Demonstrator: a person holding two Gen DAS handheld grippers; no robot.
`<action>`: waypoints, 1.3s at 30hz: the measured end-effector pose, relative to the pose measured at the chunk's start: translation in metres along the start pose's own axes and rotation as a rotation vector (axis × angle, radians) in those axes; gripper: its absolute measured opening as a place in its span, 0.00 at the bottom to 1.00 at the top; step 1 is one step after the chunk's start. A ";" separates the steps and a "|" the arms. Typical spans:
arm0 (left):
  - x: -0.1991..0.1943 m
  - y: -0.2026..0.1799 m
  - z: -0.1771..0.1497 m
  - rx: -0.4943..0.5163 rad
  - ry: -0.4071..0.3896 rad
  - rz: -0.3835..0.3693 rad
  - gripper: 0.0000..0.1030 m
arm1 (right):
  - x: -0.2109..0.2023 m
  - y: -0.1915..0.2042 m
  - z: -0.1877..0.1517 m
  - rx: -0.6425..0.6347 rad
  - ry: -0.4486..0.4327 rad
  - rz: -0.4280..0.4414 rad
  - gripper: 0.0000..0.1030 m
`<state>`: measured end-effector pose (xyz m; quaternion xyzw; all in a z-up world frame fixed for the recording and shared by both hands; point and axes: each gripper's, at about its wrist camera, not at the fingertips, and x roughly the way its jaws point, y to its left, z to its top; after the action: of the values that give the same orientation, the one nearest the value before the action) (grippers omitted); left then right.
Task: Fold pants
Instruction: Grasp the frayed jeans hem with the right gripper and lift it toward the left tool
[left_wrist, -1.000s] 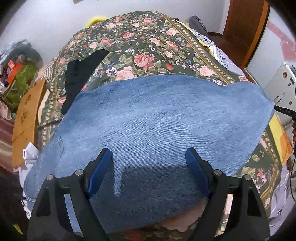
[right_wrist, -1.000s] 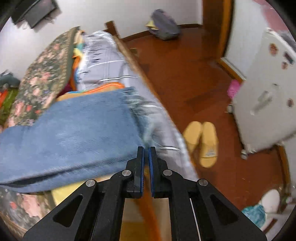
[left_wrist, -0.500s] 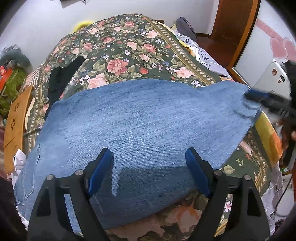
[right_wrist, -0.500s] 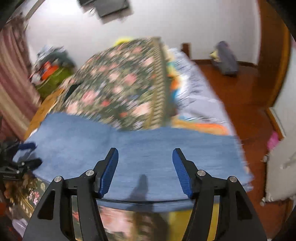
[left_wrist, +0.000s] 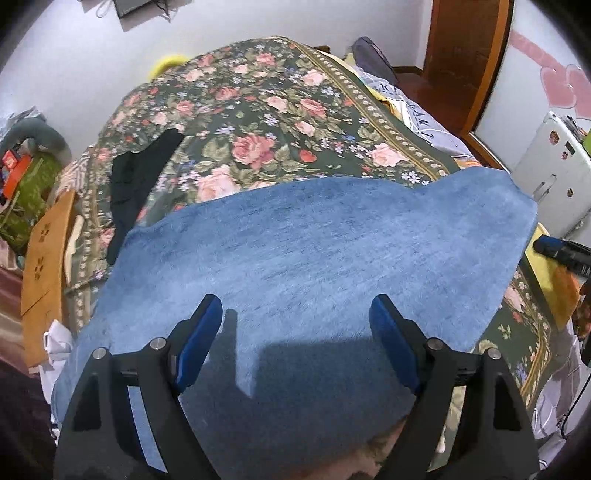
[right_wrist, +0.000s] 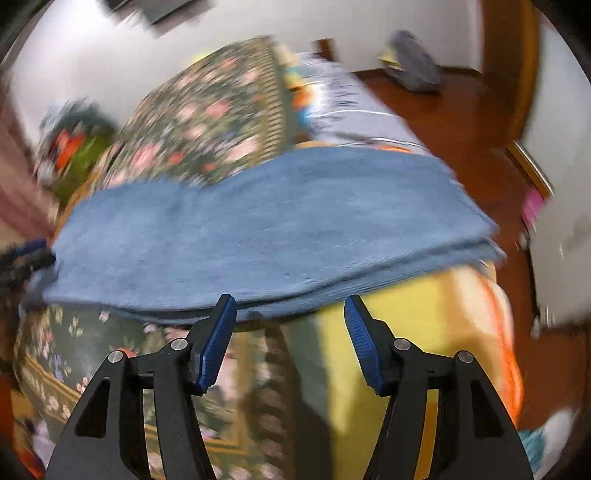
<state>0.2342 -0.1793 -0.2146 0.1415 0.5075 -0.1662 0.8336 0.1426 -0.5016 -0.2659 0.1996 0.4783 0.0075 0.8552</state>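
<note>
The pants (left_wrist: 317, 266), blue denim, lie flat across the floral bedspread (left_wrist: 266, 122) on the bed, filling the middle of the left wrist view from lower left to the right edge. In the right wrist view, 2 stacked edges show along the near side at lower centre, so they appear already doubled over, 1 layer on the other; spreading them on the broad bed gives a level surface for the next fold.

The left gripper (left_wrist: 295, 336) hovers over the cloth at the lower centre of its frame, jaws wide apart with nothing between them, seemingly poised above the waist end, ready to pin or pick.

The right gripper (right_wrist: 290, 332) sits just short of the near denim edge, lower centre of its blurred frame. Its jaws have just been opening and stand apart, empty. A dark garment (left_wrist: 136, 192) lies at the left of the left wrist view, clear of the pants.
</note>
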 end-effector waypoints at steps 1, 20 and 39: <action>0.003 -0.001 0.001 0.004 0.007 -0.004 0.81 | -0.004 -0.016 0.002 0.076 -0.016 -0.004 0.57; 0.025 -0.034 0.016 0.047 0.027 -0.035 0.81 | 0.040 -0.095 0.038 0.412 -0.095 0.017 0.40; -0.052 0.013 0.027 -0.070 -0.180 -0.003 0.81 | -0.093 0.039 0.112 0.001 -0.412 0.124 0.08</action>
<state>0.2388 -0.1713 -0.1558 0.0959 0.4363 -0.1617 0.8799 0.1906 -0.5221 -0.1248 0.2262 0.2800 0.0190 0.9328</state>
